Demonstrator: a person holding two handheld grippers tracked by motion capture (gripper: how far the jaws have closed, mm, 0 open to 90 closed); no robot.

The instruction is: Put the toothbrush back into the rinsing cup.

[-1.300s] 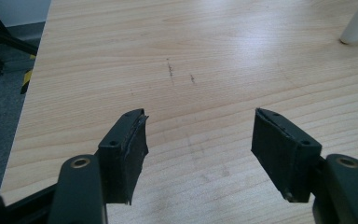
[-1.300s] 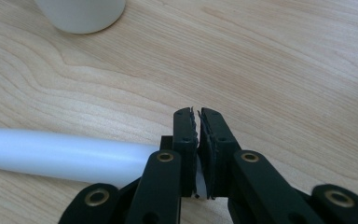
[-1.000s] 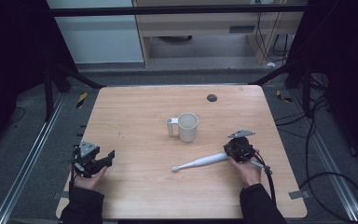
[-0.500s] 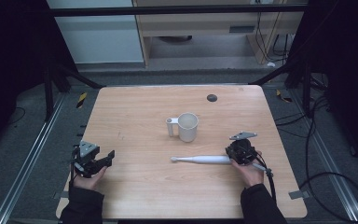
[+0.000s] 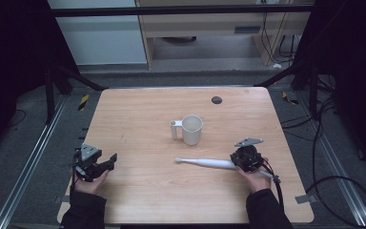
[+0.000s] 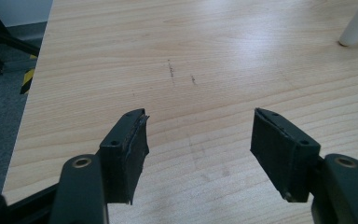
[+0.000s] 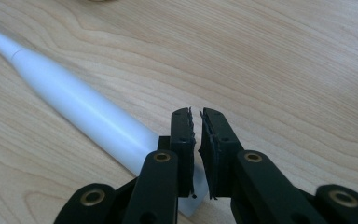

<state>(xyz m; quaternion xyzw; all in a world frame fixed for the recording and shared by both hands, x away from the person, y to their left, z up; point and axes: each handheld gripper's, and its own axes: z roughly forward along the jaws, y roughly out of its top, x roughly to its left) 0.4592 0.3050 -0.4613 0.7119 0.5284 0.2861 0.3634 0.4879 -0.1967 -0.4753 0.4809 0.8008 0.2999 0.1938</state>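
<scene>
White plastic marks the thing in hand: a long electric toothbrush (image 5: pixel 206 163) is seen lying flat on the wooden table (image 5: pixel 138 119), at about 5 o'clock from the white mug (image 5: pixel 191 129) and apart from it. Its thin neck points toward 9 o'clock, and its thick butt end is met by the right gripper (image 5: pixel 244 159). In the right gripper view the toothbrush (image 7: pixel 81 112) appears as a smooth, glossy, tapering cylinder with a faint seam where neck and handle join; no bristles can be made out. The 2 jaws of that gripper are drawn almost together above the butt end, with a thin slit left between the pads (image 7: pixel 182 135). Whether the handle is actually pinched cannot be told, since its end passes under the jaws.

The step in hand is judged to be the taking hold of the handle at its butt. A firm, centred grip would be called for next, as a round, slick body could roll or slip.

The left gripper (image 5: pixel 95 167) is held at the table's 8 o'clock edge, its jaws spread wide with nothing between them; bare wood is seen past its pads (image 6: pixel 126 149).
</scene>
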